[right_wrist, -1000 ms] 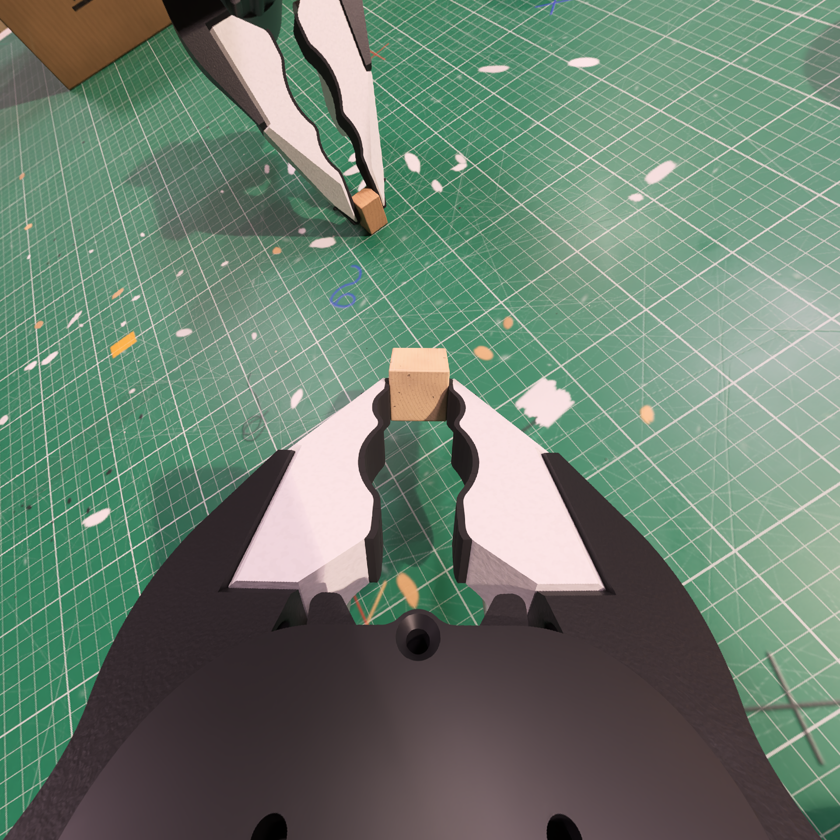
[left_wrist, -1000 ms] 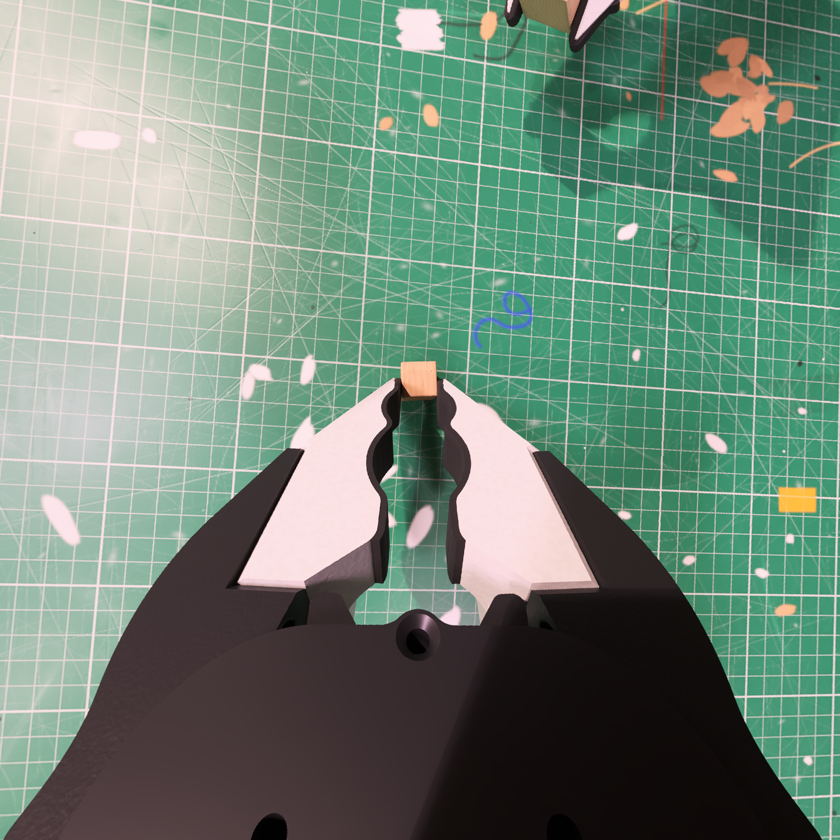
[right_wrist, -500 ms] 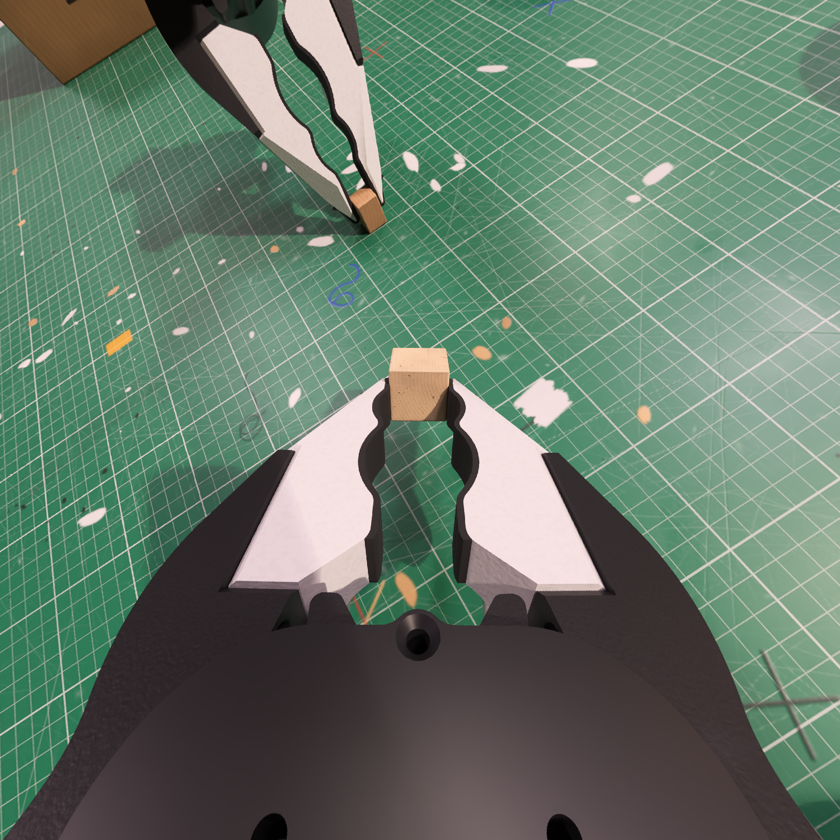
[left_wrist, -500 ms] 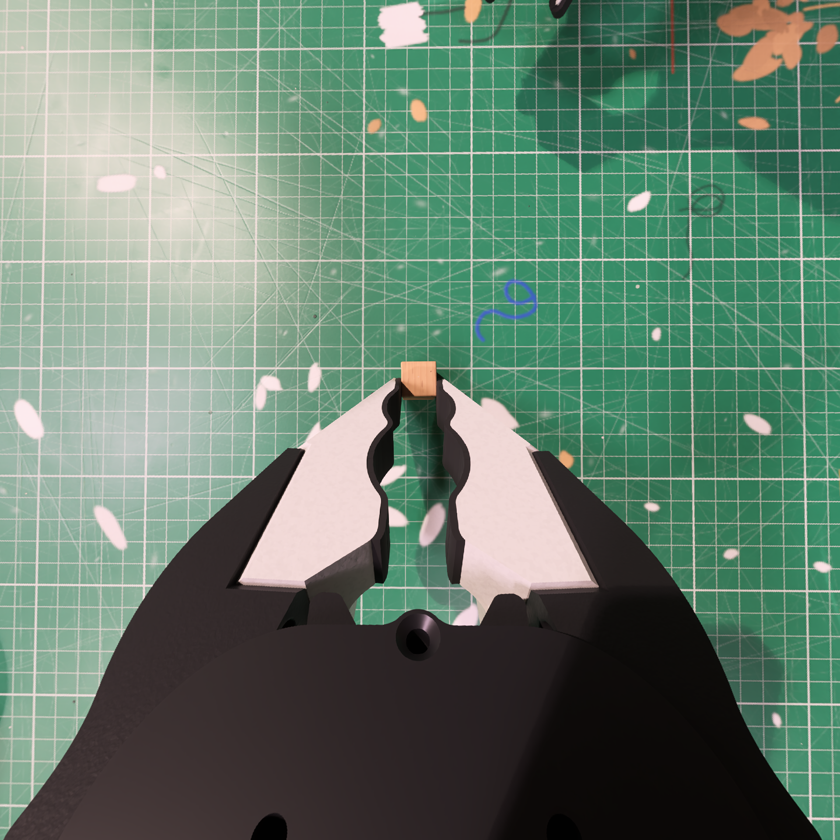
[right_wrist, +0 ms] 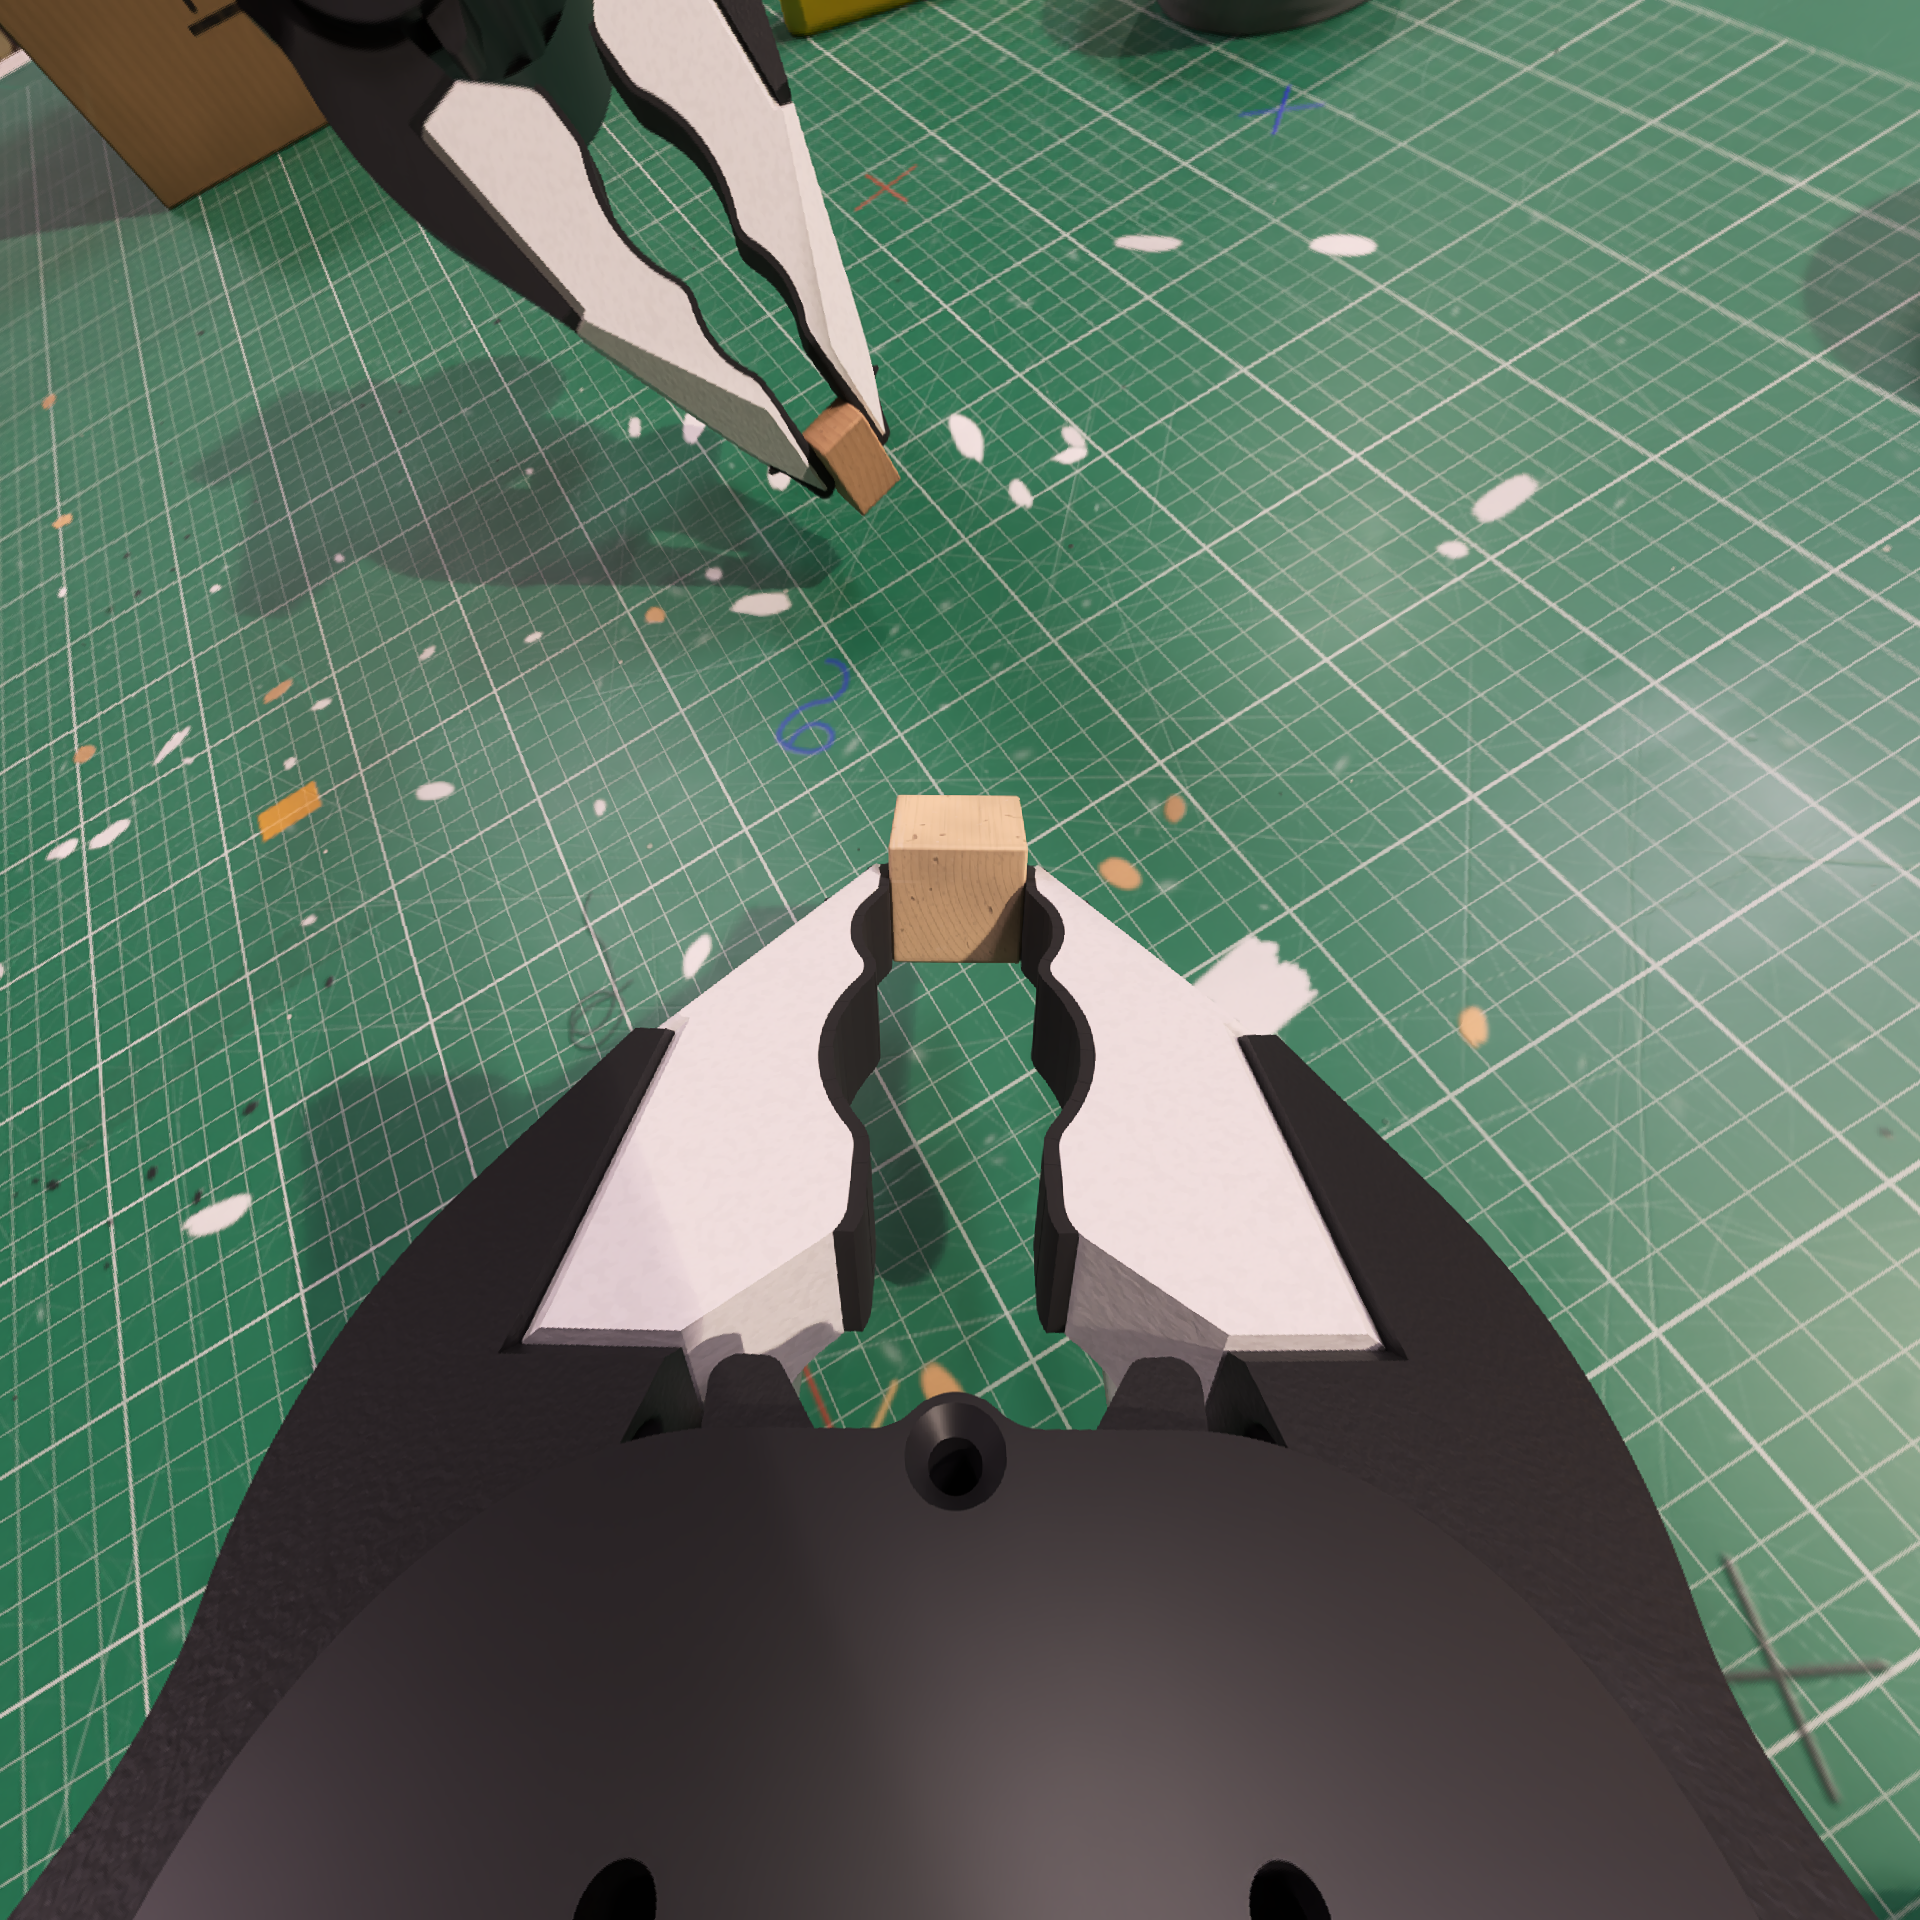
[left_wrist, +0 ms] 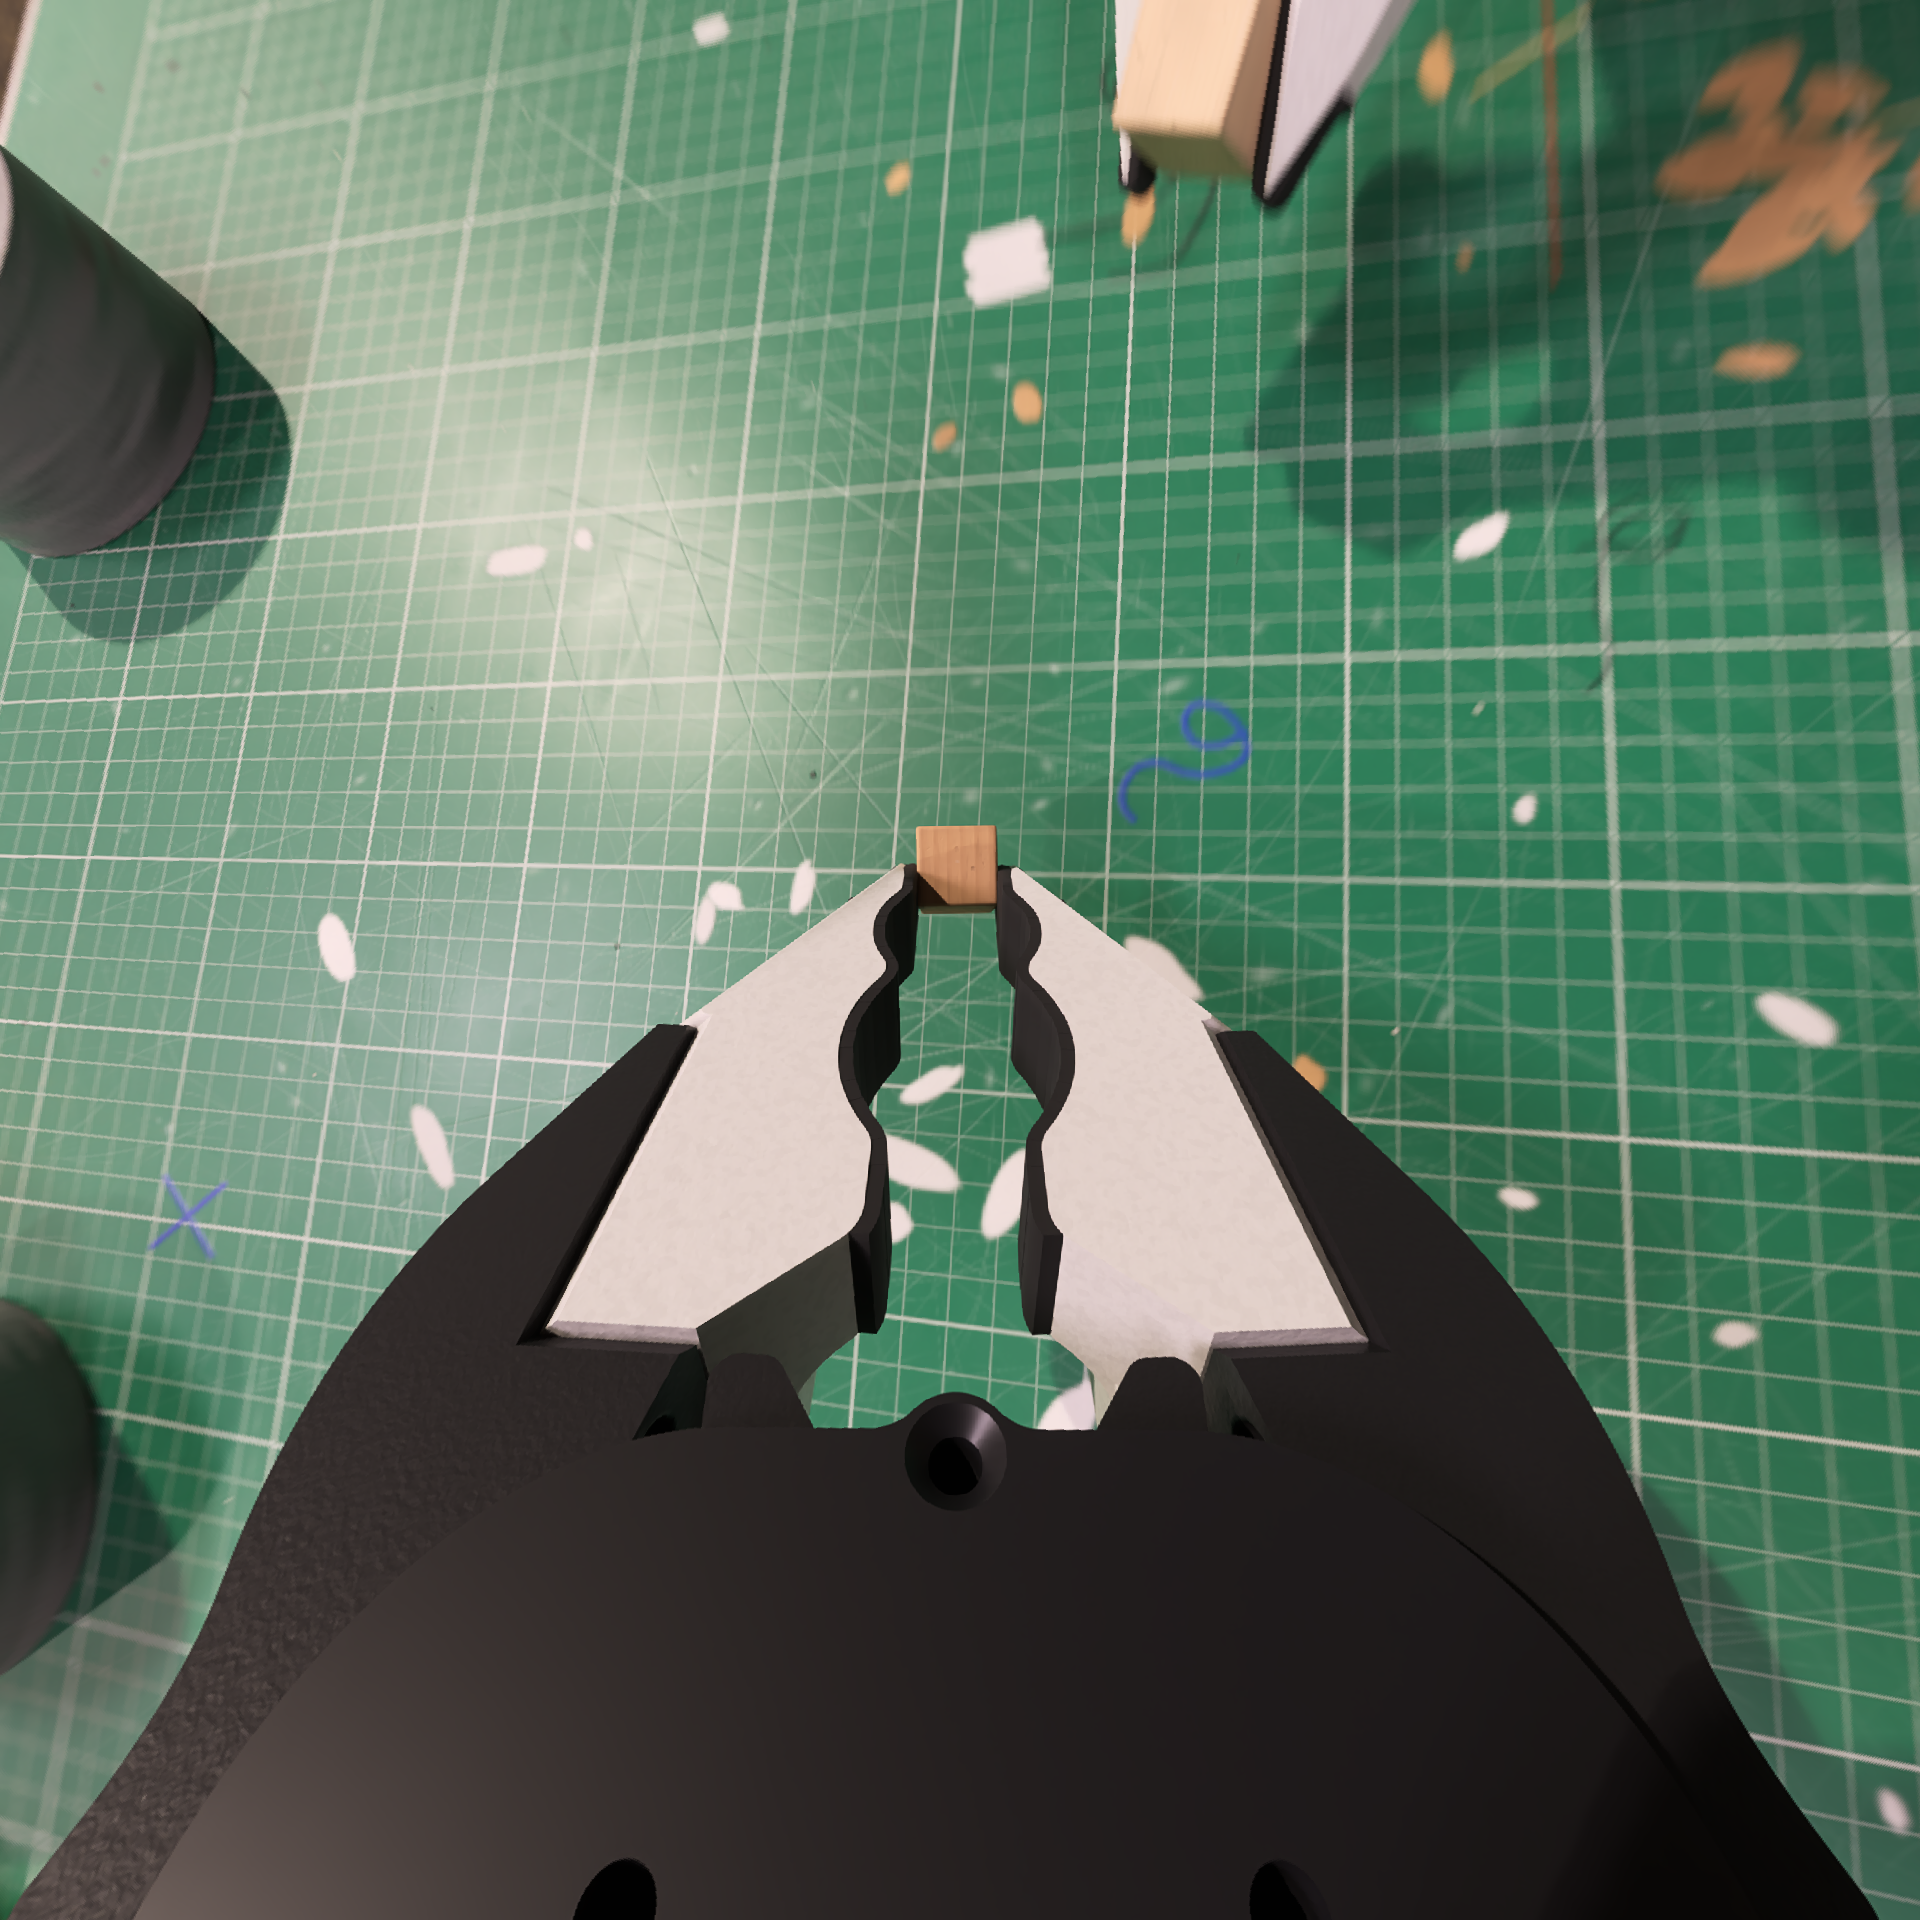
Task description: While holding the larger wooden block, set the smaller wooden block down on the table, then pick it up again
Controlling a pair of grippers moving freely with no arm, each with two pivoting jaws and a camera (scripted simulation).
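My left gripper [left_wrist: 956, 896] is shut on the smaller wooden block [left_wrist: 956, 860], a small tan cube pinched at the fingertips. In the right wrist view this block [right_wrist: 854, 459] hangs a little above the green cutting mat [right_wrist: 1455, 727], with its shadow below and to the left. My right gripper [right_wrist: 958, 920] is shut on the larger wooden block [right_wrist: 957, 862], a pale cube held above the mat. The larger block also shows at the top of the left wrist view [left_wrist: 1195, 83].
Two black cylinders stand at the left in the left wrist view, one upper [left_wrist: 83, 364] and one lower [left_wrist: 31, 1475]. A cardboard box [right_wrist: 156, 94] sits behind my left gripper. The mat carries paint flecks and pen marks.
My left gripper has risen away from the mat with the smaller block still in it, so its view takes in more of the mat. My right gripper has hardly moved.
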